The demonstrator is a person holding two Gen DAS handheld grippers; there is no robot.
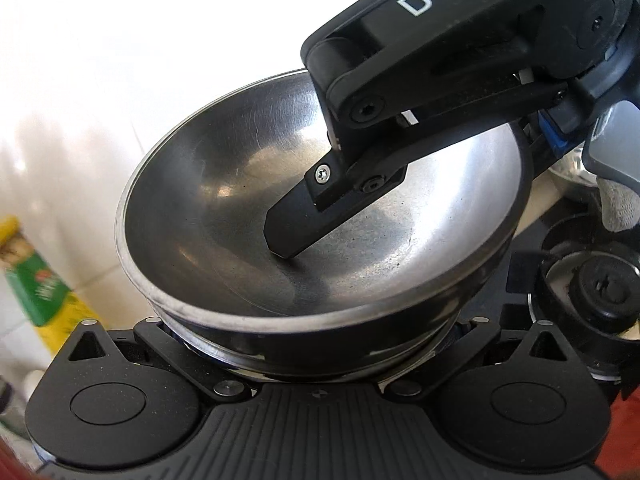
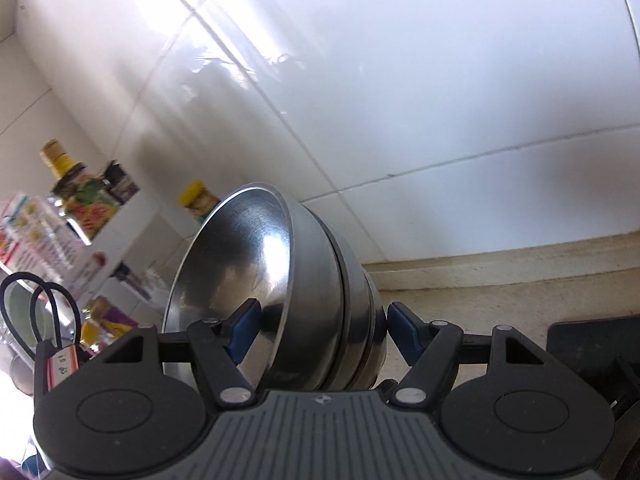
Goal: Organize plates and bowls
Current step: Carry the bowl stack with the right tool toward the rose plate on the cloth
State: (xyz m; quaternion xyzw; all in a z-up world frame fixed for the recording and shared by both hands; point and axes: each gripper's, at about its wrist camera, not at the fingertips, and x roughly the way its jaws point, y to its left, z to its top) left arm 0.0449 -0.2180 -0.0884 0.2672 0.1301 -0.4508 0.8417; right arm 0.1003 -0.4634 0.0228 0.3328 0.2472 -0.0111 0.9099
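Note:
A stack of nested steel bowls point(image 1: 248, 208) fills the left wrist view, seen from above and tilted. My left gripper's fingertips are hidden under the stack's near rim. My right gripper reaches in from the upper right, one finger point(image 1: 296, 224) inside the top bowl. In the right wrist view the same stack point(image 2: 312, 292) stands on edge between my right gripper's blue pads point(image 2: 244, 330), one pad inside the top bowl and one against the outer bowl's base. The right gripper point(image 2: 320, 330) is shut on the stack.
A white tiled wall point(image 2: 360, 80) is behind. Bottles and jars point(image 2: 80, 196) stand on a white shelf at left. A beige counter point(image 2: 500, 280) runs at right. A stove burner point(image 1: 600, 284) and another steel vessel point(image 1: 572, 168) lie at right.

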